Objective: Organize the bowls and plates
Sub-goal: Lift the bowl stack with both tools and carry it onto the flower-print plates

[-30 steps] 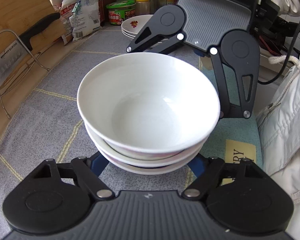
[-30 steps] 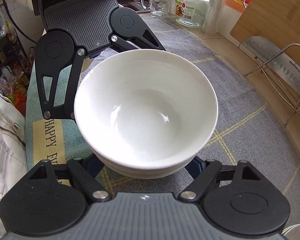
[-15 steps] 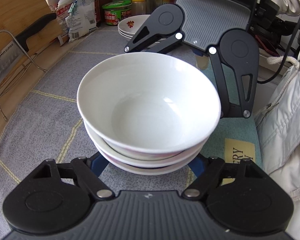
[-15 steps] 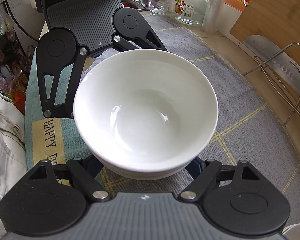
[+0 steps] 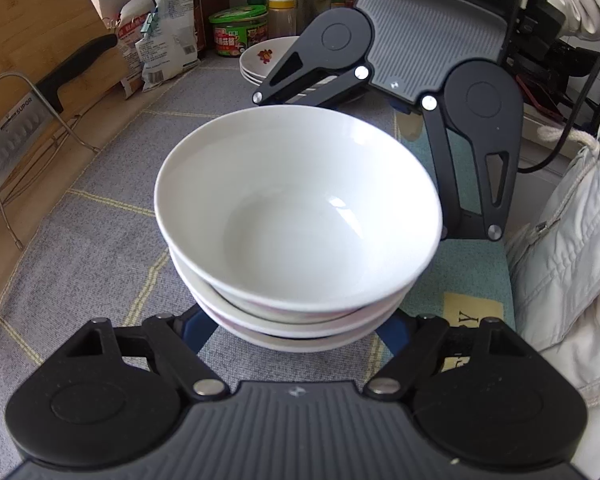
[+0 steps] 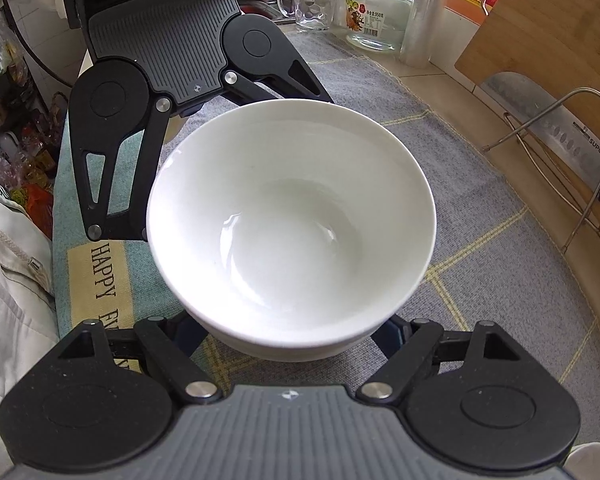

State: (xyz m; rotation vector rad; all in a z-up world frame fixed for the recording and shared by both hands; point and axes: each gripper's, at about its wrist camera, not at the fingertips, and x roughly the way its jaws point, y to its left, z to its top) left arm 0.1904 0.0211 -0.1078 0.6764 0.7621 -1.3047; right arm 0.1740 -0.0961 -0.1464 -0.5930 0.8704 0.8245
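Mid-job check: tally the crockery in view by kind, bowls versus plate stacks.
Bowls, white, nested in one stack: 3
Plate stack, floral print, at the back: 1 (number of plates in it unclear)
Total: 4

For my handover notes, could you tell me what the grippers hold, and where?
Both grippers flank the stack of bowls low at its base; actual contact is hidden.

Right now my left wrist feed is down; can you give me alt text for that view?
A stack of white bowls fills the centre, sitting between the left gripper's blue fingers on a grey cloth, with the right gripper reaching in from the far side. Behind it are flowered plates, jars and a knife in a wire rack.
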